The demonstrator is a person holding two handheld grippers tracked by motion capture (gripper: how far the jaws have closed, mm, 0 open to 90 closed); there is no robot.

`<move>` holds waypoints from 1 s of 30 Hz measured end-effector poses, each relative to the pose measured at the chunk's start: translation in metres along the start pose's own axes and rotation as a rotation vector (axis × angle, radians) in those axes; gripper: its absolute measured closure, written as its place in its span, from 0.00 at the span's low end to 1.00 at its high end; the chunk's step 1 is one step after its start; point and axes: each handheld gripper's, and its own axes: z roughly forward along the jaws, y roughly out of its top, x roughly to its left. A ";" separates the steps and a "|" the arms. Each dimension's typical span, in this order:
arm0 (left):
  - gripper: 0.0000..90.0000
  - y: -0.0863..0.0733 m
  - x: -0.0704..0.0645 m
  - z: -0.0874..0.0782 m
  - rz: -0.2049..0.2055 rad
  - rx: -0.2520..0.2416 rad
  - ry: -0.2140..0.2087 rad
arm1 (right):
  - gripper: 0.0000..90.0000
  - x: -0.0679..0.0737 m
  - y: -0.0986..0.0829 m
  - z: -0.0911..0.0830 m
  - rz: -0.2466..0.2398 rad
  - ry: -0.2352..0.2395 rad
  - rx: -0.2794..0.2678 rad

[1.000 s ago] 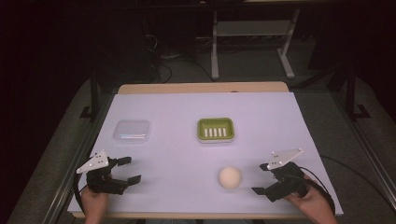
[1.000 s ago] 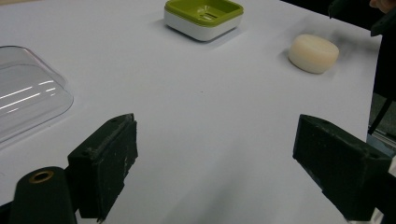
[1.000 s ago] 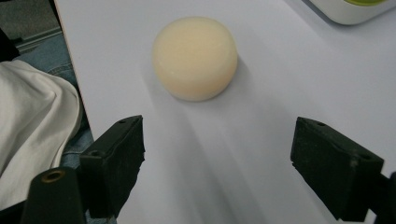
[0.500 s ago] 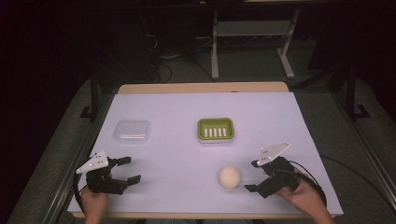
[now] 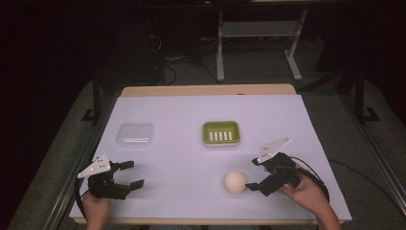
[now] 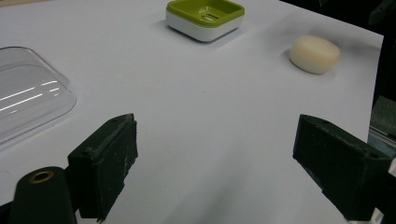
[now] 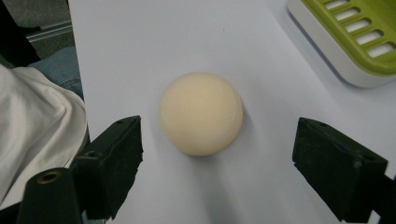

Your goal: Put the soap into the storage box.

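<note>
A round cream soap bar (image 5: pixel 235 182) lies on the white table cover near the front, right of centre. My right gripper (image 5: pixel 252 175) is open just to its right, jaws pointing at it. In the right gripper view the soap bar (image 7: pixel 201 112) sits a little ahead of the two spread jaws, not touched. A green and white soap dish (image 5: pixel 220 132) stands behind it, also seen as the slotted dish (image 7: pixel 355 42). My left gripper (image 5: pixel 132 174) rests open at the front left with nothing between its jaws. A clear plastic lid (image 5: pixel 136 134) lies beyond it.
The white cover (image 5: pixel 191 115) spreads over a wooden table; its front edge runs just below both hands. In the left gripper view the clear lid (image 6: pixel 28 93) is at the left, the dish (image 6: pixel 205 16) and soap (image 6: pixel 315 53) farther off. Dark floor and a metal stand lie behind.
My right gripper has moved left and a little forward toward the soap bar, staying open. The left gripper has not moved.
</note>
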 end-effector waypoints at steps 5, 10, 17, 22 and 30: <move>0.15 0.000 0.000 0.000 -0.005 -0.004 0.001 | 0.17 -0.002 0.007 0.003 -0.013 0.005 0.000; 0.15 0.000 0.000 -0.001 -0.008 -0.006 0.003 | 0.17 -0.004 0.013 0.013 -0.021 0.023 0.012; 0.15 0.000 0.000 -0.001 -0.006 -0.007 0.001 | 0.17 -0.005 0.023 0.031 -0.061 0.051 0.045; 0.15 0.000 0.000 0.000 -0.004 -0.007 0.000 | 0.17 -0.004 0.024 0.039 -0.062 0.055 0.063; 0.15 0.000 0.000 0.000 -0.002 -0.004 -0.001 | 0.17 -0.003 0.022 0.049 -0.066 0.061 0.086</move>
